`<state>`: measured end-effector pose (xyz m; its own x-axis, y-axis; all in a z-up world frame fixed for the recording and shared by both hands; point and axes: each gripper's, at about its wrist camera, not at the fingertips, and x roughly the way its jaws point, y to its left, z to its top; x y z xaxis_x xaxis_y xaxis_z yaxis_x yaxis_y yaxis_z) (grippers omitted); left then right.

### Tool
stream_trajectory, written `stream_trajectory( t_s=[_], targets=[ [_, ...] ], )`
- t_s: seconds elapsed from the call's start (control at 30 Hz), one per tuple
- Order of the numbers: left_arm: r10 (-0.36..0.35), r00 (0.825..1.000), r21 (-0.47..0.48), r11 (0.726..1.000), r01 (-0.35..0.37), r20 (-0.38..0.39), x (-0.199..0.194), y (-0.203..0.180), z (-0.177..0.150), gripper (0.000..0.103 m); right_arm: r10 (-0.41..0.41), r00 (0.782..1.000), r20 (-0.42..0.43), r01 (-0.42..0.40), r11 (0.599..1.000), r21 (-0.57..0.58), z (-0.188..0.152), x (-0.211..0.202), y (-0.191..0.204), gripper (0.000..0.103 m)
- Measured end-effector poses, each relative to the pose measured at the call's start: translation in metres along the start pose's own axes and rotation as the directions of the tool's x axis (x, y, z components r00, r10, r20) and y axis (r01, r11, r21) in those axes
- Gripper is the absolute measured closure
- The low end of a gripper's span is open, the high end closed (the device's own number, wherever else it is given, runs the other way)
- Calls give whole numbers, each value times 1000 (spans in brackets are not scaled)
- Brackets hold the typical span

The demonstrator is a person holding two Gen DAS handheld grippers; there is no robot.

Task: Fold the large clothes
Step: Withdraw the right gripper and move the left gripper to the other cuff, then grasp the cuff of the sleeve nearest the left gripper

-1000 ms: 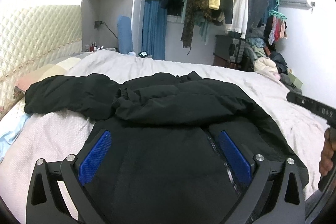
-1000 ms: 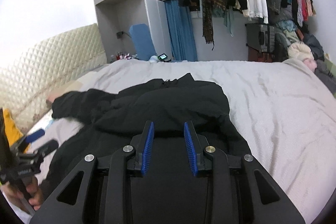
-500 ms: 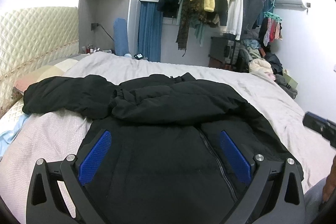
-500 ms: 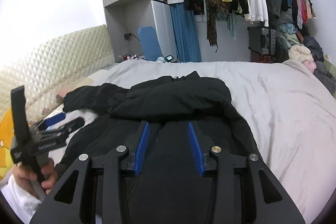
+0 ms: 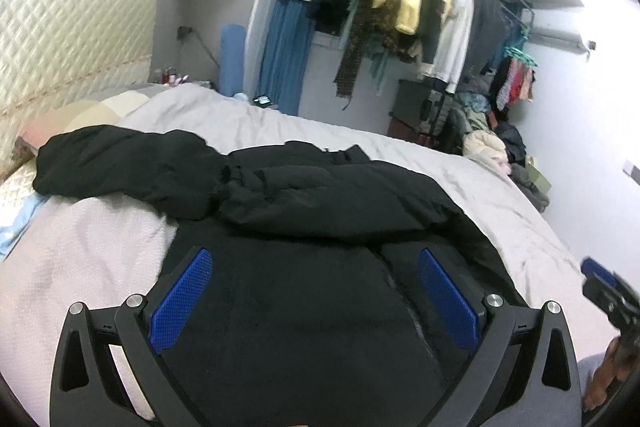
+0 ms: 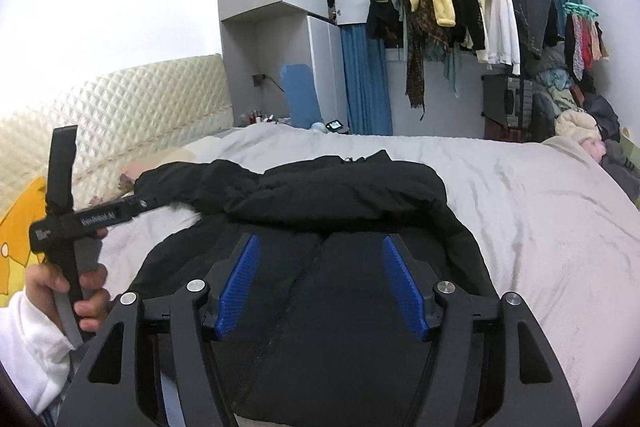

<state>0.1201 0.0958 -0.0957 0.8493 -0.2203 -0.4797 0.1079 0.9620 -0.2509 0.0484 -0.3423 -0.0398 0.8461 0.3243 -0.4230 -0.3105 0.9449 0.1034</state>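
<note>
The left gripper [image 5: 316, 301] points forward and slightly down over the black jacket [image 5: 304, 311], its jaws spread wide — nothing between the blue pads [image 5: 180, 301]. The right gripper [image 6: 320, 287] sits likewise above the jacket's front; its jaws have just been opening and stand apart, gripping nothing. Left of the jacket, a hand [image 6: 74, 297] in a white sleeve [image 6: 28, 351] grips the left gripper's handle.
</note>
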Motion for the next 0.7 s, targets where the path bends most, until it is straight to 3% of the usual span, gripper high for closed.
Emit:
stream_trajectory(
  t_s=[0.27, 0.33, 0.6, 0.7],
  targets=[
    [20, 996, -66, 997, -26, -82, 11, 71, 42, 0, -8, 999, 50, 5, 998, 55, -8, -16, -4, 15],
    [25, 996, -95, 995, -34, -91, 14, 95, 54, 0, -24, 998, 58, 21, 999, 46, -8, -16, -2, 0],
    [144, 980, -217, 961, -171, -135, 44, 230, 93, 0, -59, 998, 21, 58, 998, 39, -8, -4, 0, 0],
    [244, 955, -217, 936, -277, -170, 67, 290, 96, 0, -78, 997, 5, 78, 996, 45, -8, -1, 0, 0]
  ],
)
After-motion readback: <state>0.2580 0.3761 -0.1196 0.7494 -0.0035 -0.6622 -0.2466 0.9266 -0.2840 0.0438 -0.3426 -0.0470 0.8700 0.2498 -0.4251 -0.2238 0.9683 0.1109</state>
